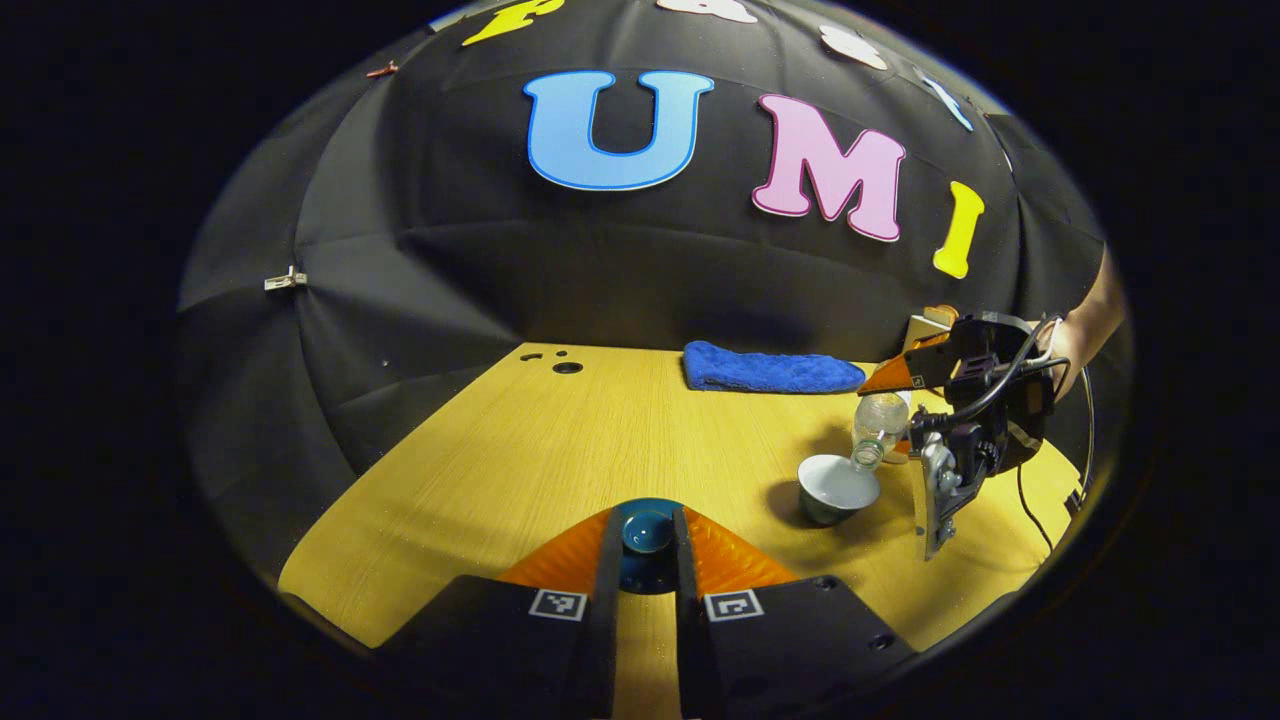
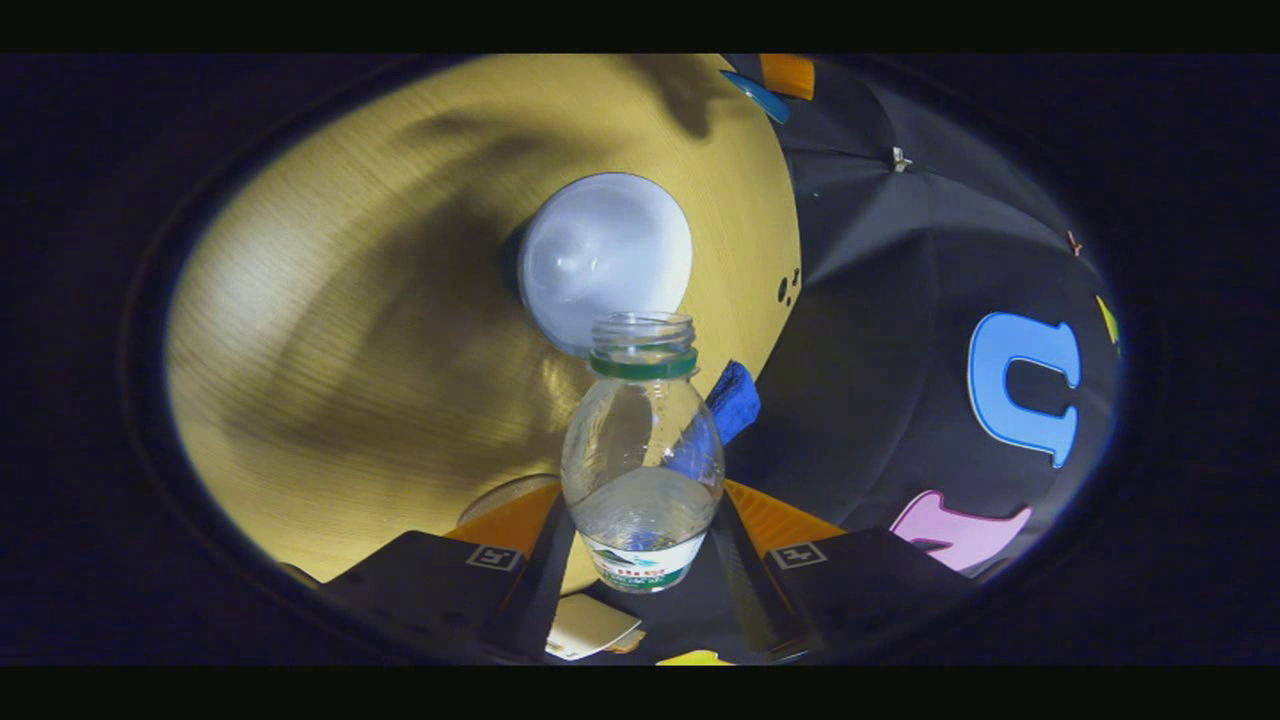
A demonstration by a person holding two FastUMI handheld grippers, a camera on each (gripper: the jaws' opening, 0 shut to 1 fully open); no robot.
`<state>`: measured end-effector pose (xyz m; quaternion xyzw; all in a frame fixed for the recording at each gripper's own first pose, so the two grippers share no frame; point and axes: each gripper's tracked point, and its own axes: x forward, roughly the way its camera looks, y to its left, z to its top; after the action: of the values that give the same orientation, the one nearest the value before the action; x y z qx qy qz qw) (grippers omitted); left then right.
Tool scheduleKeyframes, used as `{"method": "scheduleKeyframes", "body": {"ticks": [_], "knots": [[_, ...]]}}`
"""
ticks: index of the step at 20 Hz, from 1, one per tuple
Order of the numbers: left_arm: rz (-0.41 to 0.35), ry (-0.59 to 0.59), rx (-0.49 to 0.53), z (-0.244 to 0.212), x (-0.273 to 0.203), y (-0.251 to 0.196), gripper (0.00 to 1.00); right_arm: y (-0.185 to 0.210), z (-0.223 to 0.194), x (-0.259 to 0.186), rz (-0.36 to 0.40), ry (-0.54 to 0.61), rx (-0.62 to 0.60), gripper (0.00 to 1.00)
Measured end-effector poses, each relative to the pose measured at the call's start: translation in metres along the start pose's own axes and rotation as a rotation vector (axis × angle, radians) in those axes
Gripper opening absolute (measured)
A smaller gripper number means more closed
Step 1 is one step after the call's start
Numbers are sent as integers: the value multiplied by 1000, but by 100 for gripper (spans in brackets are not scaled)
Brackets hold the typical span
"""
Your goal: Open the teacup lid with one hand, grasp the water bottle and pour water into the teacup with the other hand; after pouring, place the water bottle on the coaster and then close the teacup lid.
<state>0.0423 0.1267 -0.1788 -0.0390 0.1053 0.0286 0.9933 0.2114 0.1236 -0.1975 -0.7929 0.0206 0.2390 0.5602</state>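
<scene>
Worktop [image 1: 520, 450] carries the open teacup [image 1: 838, 487]; right tongs [image 2: 640, 560] pinch the water bottle [image 2: 642, 450] low on its body, tilted mouth-down over it. Light, thin, squashy plastic, so grip gently. Left tongs [image 1: 647, 545] pinch the lid [image 1: 647, 530] by its knob; glazed, slippery, breakable

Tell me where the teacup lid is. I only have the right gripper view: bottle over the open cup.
Observer: The left gripper view has the lid pinched by its knob between the left gripper fingers, away from the teacup.
Operator: Bottle angle from outside?
Observer: The water bottle is tipped, mouth down at the teacup rim, held in the right gripper.
Operator: Anything behind the cup?
Observer: A folded blue cloth at the table far edge, apart from it.
</scene>
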Motion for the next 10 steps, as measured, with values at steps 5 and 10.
{"method": "scheduleKeyframes", "body": {"ticks": [5, 10], "knots": [[0, 8, -4, -2, -4, 1, 25, 1, 1, 0, 1, 2, -28, 70], [1, 10, -3, -3, -5, 2, 25, -1, -2, 0, 4, 8, -47, 74]]}}
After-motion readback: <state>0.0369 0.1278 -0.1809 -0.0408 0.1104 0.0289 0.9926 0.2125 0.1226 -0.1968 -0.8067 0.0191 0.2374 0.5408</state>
